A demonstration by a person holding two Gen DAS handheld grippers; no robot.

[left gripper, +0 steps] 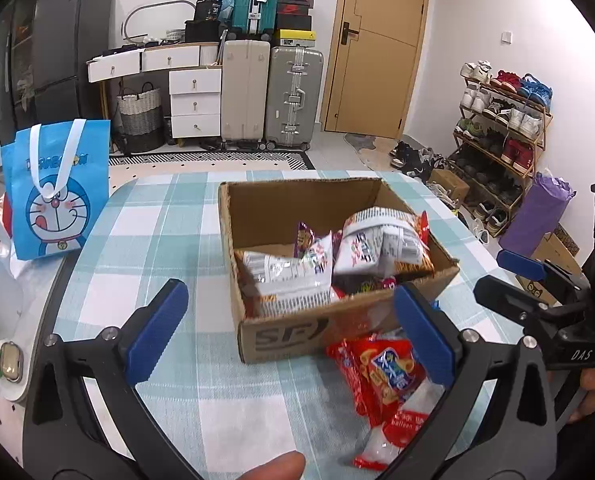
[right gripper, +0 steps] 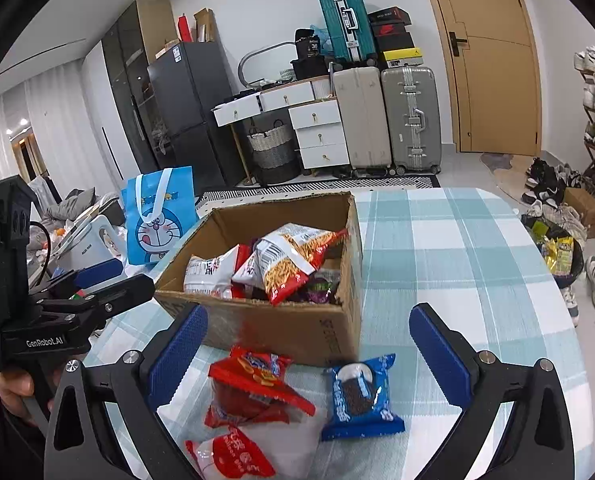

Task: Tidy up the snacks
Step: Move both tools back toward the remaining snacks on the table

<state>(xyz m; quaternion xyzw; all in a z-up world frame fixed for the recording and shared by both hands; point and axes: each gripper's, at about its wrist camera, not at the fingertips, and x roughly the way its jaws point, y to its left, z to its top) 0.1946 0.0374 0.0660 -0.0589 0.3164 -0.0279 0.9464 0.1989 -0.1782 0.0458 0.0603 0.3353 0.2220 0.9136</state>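
Observation:
A brown cardboard box point(left gripper: 281, 332) point(right gripper: 281, 328) stands open on the checked tablecloth and holds several snack bags point(left gripper: 293, 272) point(right gripper: 293, 264). In front of it lie red snack packets point(left gripper: 389, 368) point(right gripper: 257, 384) and a blue cookie packet point(right gripper: 359, 398). My left gripper point(left gripper: 293, 336) is open, wide, just short of the box's near wall, with nothing pressed between its blue pads. My right gripper point(right gripper: 309, 348) is open above the loose packets, its pads clear of them. Each view shows the other gripper at its edge.
A blue cartoon tote bag point(left gripper: 57, 192) point(right gripper: 159, 216) stands left of the box. The round table's edge point(left gripper: 57, 280) curves at the left. Suitcases point(left gripper: 273, 96), white drawers and a shoe rack point(left gripper: 501, 140) line the room behind. A thumb point(left gripper: 273, 468) shows at the bottom.

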